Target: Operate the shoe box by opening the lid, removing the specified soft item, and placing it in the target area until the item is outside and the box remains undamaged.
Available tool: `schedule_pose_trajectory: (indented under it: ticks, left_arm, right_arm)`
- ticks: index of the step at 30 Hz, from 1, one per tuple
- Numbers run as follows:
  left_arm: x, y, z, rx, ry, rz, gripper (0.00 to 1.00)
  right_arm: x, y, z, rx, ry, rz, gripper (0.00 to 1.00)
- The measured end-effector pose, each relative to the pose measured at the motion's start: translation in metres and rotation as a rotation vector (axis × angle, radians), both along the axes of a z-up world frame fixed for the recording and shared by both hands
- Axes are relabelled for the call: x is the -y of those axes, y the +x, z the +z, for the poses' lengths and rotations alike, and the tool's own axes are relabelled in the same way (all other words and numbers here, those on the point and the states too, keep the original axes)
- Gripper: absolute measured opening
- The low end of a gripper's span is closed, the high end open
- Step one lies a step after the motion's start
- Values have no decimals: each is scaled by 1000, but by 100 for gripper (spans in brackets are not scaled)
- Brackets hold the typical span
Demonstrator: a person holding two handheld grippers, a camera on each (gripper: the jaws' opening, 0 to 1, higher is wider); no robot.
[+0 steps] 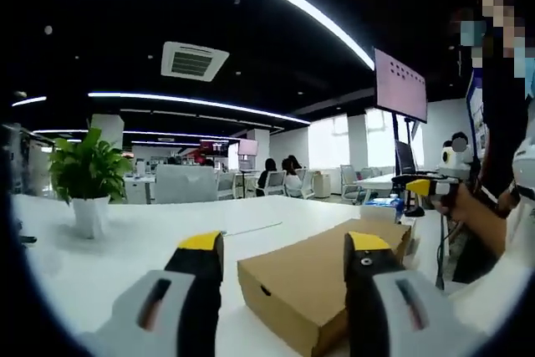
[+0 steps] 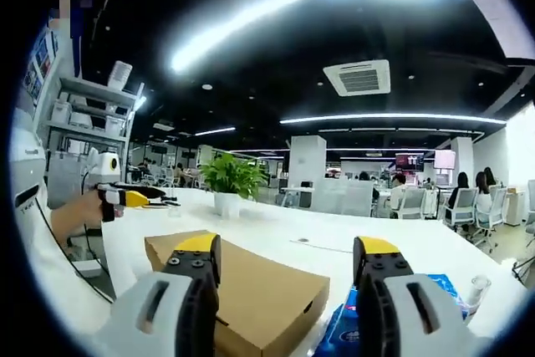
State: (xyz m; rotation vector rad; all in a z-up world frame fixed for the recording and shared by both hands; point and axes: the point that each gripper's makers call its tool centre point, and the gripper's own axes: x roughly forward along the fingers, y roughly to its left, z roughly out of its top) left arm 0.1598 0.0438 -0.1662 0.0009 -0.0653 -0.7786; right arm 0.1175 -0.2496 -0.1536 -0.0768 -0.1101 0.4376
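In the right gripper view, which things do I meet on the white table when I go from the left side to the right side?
The other gripper held by a person's hand → potted plant → closed cardboard shoe box → blue packet → small clear cup.

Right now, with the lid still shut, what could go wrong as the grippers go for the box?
The shoe box lies loose on the smooth white table, so a one-sided push at the lid may slide it. The potted plant stands just beyond it and could be knocked. The blue packet lies beside the box near the right gripper, which could snag it. The left gripper is open too.
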Motion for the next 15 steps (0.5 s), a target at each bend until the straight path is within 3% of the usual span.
schedule_pose_trajectory:
  ticks: [10,15]
  left_arm:
    - [-2,-4,-5,-12,45,-7,61]
    - [-9,-4,-3,-16,26,0,61]
  right_arm:
    - [-6,7,-6,-8,-21,9,59]
    - [-6,6,-8,-14,-14,18,59]
